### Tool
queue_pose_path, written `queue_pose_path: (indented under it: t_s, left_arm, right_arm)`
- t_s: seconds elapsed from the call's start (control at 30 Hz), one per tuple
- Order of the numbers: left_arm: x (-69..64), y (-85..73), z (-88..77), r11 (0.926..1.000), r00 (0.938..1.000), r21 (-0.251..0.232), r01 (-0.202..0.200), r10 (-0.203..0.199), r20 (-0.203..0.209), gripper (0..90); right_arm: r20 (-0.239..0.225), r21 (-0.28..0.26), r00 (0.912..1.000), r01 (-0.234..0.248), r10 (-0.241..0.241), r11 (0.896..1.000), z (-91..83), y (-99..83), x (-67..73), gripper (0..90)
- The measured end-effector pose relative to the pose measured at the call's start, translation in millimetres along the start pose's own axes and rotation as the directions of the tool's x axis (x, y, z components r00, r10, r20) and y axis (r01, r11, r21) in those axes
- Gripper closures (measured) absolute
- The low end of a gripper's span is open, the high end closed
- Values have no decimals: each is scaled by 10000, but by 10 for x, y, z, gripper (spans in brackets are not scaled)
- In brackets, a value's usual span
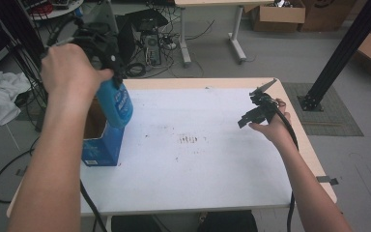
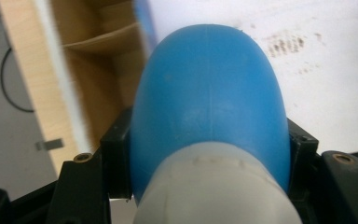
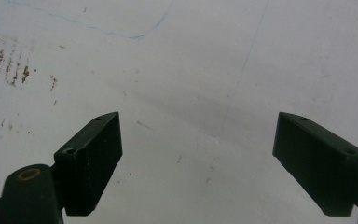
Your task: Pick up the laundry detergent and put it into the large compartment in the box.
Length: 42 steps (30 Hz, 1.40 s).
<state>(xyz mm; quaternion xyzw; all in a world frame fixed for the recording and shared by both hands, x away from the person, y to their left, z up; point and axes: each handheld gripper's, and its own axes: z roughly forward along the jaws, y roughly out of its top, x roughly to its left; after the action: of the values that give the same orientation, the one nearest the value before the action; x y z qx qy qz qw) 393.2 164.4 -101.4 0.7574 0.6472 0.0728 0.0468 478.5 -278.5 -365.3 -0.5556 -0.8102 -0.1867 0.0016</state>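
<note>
In the high view, the left gripper (image 1: 107, 65) is raised over the left edge of the white worktop (image 1: 193, 159), its fingers pinching the neck end of a blue plastic bottle with a printed label (image 1: 117, 104). The bottle hangs tilted, its lower end in the top of an open blue cardboard box (image 1: 101, 145) at the worktop's left edge. The right gripper (image 1: 258, 108) sits in the right hand (image 1: 270, 126) near the right edge, well apart from the bottle.

In the left gripper view, the black fingers (image 2: 116, 154) press on both sides of the bottle's rounded blue shoulder (image 2: 209, 98), just above its white cap; the box's brown inside shows behind.

In the right gripper view, the two black fingers (image 3: 91, 158) stand spread wide with nothing between them, above the bare, lightly stained worktop.
</note>
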Motion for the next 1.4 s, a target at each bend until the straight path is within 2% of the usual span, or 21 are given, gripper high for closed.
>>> queue_pose_path:
  t_s: [0.1, 0.13, 0.17, 0.3, 0.43, 0.57, 0.7, 0.93, 1.0, 1.1, 1.13, 1.17, 1.3, 1.33, 1.4]
  left_arm:
    - [150, -10, -46, 9993, 9992, -62, 359, -360, -175, 382]
    - [150, -10, -46, 9993, 9992, -62, 359, -360, -175, 382]
    - [275, -23, -64, 9978, 9974, -70, 664, -666, -278, 382]
    - [475, -50, -46, 9934, 9923, -128, 1144, -1149, -469, 382]
    - [612, -73, 12, 9889, 9868, -93, 1483, -1486, -645, 382]
    - [688, -90, 70, 9864, 9843, -52, 1643, -1643, -647, 382]
    - [716, -91, 143, 9853, 9837, -37, 1707, -1706, -572, 382]
    - [698, -68, 355, 9869, 9859, 204, 1598, -1585, -535, 382]
    - [697, -63, 406, 9870, 9862, 250, 1588, -1575, -503, 382]
    - [677, -43, 588, 9870, 9876, 544, 1509, -1481, -525, 382]
    - [677, -43, 588, 9870, 9876, 544, 1509, -1481, -525, 382]
    - [674, -33, 678, 9872, 9884, 650, 1453, -1419, -542, 382]
    - [673, -24, 842, 9869, 9890, 777, 1411, -1370, -559, 383]
    - [673, -24, 842, 9869, 9890, 777, 1411, -1370, -559, 382]
    - [673, -22, 972, 9863, 9894, 908, 1374, -1324, -594, 382]
  right_arm:
    - [-4, -4, 10000, -6, 6, 10000, -2, 0, 2, 156]
    - [-4, -4, 10000, -6, 6, 10000, -2, 0, 2, 156]
    - [6, 8, 10000, -31, 31, 10000, 0, -1, -10, 157]
    - [38, 15, 9999, -128, 128, 9999, -5, -5, -36, 157]
    - [50, 41, 9998, -166, 166, 9999, -8, -8, -48, 157]
    - [79, 9, 9998, -204, 204, 9998, -13, -9, -60, 157]
    - [120, 36, 9995, -278, 277, 9996, -6, -9, -62, 156]
    - [193, 162, 9995, -271, 267, 9995, 22, -15, -47, 156]
    - [227, 195, 9997, -107, 103, 9998, 27, -16, -52, 156]
    - [221, 186, 9997, -132, 128, 9997, 34, -17, -52, 157]
    - [236, 189, 9996, -145, 140, 9997, 35, -18, -53, 156]
    - [233, 185, 9996, -177, 172, 9997, 38, -20, -54, 157]
    - [228, 211, 9995, -243, 238, 9995, 53, -29, -53, 157]
    - [264, 243, 9996, -102, 96, 9997, 55, -33, -65, 157]
    - [271, 299, 9994, -205, 197, 9993, 60, -38, -63, 157]
